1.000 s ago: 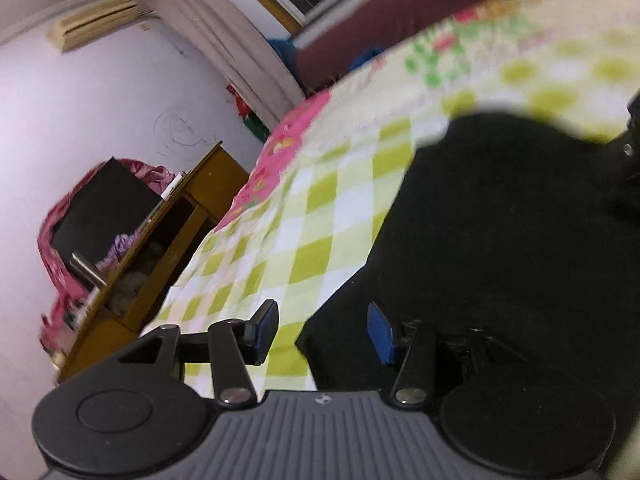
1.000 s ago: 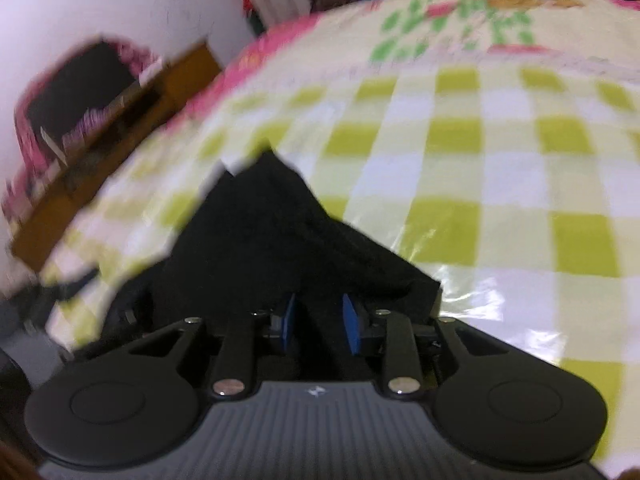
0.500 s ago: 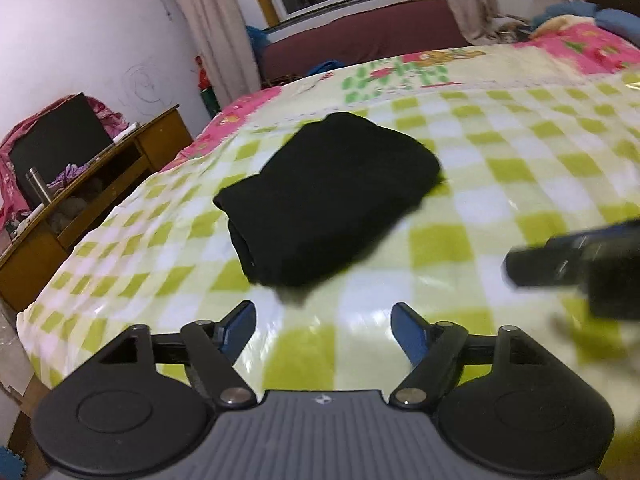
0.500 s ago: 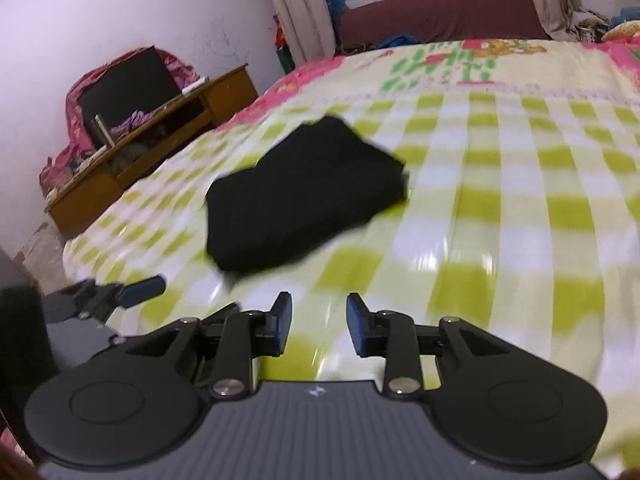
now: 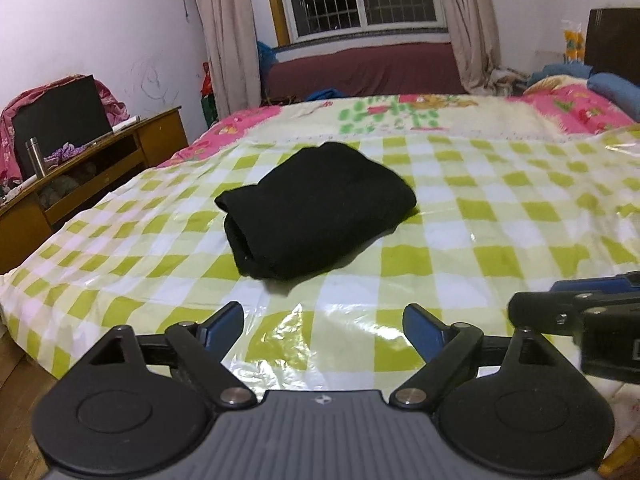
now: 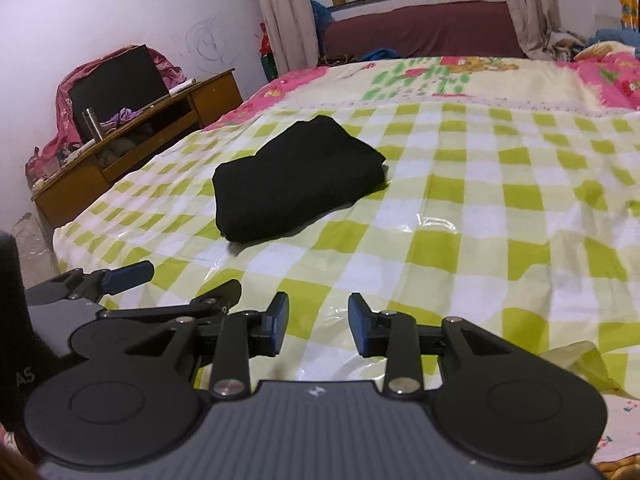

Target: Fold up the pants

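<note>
The black pants lie folded in a compact bundle on the green-and-white checked bed cover; they also show in the right wrist view. My left gripper is wide open and empty, held back near the bed's front edge, well short of the pants. My right gripper is open and empty, also back from the pants. The right gripper shows at the right edge of the left wrist view, and the left gripper at the left of the right wrist view.
A wooden desk with a black monitor and a metal flask stands left of the bed. A maroon bench sits under the window behind. Pillows and blankets lie at the far right.
Both grippers let go of the pants and pulled back toward the bed's front edge. The pants went from close under the fingers to lying folded at a distance. The left gripper opened wider.
</note>
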The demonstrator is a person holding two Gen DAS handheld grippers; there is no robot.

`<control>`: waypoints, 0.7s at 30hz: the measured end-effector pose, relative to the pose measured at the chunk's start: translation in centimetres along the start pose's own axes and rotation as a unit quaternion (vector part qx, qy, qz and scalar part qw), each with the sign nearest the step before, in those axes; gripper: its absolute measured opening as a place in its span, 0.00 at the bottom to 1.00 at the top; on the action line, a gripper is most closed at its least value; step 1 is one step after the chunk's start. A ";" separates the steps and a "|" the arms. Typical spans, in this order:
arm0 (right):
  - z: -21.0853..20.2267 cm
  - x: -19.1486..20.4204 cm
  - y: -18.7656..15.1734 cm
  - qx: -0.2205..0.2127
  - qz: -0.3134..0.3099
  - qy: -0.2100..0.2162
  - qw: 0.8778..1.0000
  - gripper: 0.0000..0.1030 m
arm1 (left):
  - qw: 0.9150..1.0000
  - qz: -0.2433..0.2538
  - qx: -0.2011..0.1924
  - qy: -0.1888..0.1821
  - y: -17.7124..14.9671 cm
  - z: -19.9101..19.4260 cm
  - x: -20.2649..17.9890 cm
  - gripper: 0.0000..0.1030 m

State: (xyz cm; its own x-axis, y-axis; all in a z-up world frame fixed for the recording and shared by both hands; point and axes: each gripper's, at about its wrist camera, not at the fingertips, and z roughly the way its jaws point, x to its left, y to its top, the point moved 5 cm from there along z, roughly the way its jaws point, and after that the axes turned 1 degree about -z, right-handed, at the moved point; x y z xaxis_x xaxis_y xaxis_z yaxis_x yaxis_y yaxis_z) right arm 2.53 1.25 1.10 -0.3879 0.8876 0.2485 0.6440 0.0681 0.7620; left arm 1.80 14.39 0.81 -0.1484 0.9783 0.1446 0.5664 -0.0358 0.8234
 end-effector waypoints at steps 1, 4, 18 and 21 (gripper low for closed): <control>0.0 0.1 0.0 -0.001 0.000 -0.002 1.000 0.34 | 1.000 0.001 -0.003 -0.001 0.0 -0.2 0.0 0.99; 0.0 0.2 -0.1 0.004 -0.002 -0.005 1.000 0.34 | 1.000 0.003 -0.008 0.003 -0.1 -0.3 -0.1 0.99; -0.9 1.1 1.5 0.010 -0.003 -0.019 1.000 0.34 | 0.999 -0.024 -0.021 -0.013 0.9 -0.6 0.4 0.99; -0.5 1.7 2.0 0.006 -0.013 -0.011 1.000 0.34 | 0.999 -0.026 -0.024 -0.002 1.2 -0.6 1.1 0.99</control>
State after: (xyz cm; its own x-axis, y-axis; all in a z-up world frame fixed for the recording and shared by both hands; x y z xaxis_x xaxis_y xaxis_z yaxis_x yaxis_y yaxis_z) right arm 2.81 2.65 3.32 -0.3895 0.8953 0.2160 0.6420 0.0958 0.7607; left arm 1.84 15.30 2.31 -0.1728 0.9800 0.0991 0.5190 0.0051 0.8547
